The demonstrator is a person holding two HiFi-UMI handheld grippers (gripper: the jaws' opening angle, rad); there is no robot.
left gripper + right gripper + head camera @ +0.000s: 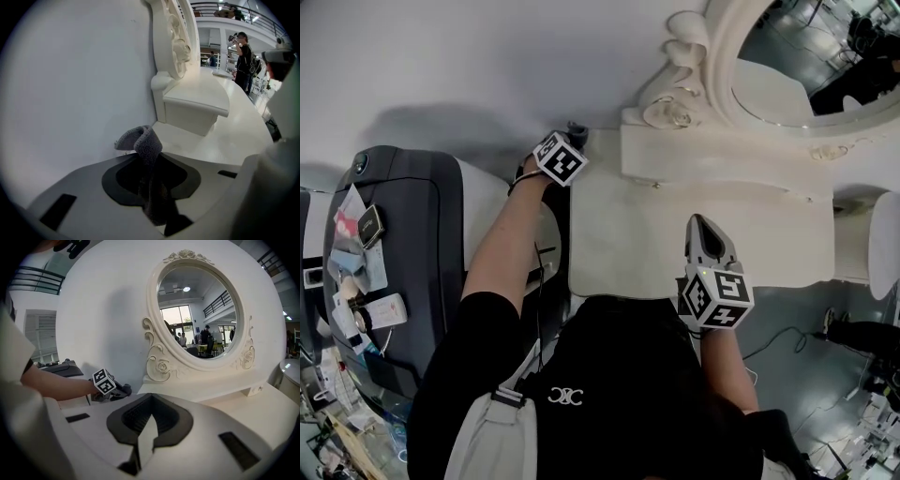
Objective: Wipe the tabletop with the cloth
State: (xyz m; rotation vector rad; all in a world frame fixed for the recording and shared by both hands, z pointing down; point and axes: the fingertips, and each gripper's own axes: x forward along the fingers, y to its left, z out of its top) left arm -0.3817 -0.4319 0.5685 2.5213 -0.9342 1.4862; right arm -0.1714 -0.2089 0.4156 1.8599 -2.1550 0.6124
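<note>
A grey cloth (pixel 143 140) is pinched between the jaws of my left gripper (pixel 151 164), and its free end curls up above them. In the head view the left gripper (pixel 570 139) sits at the back left corner of the white tabletop (pixel 637 234), against the wall, with the cloth (pixel 577 127) at its tip. My right gripper (pixel 700 223) hovers over the right part of the tabletop, pointing toward the mirror. Its jaws (pixel 151 401) meet at the tips with nothing between them. The right gripper view also catches the left gripper's marker cube (pixel 104 381).
A raised white shelf (pixel 712 159) carries an ornate oval mirror (pixel 797 56) along the back of the table. A dark grey case (pixel 403 244) with small items on it stands left of the table. A white round stool (pixel 886 234) is at the right. Cables lie on the floor.
</note>
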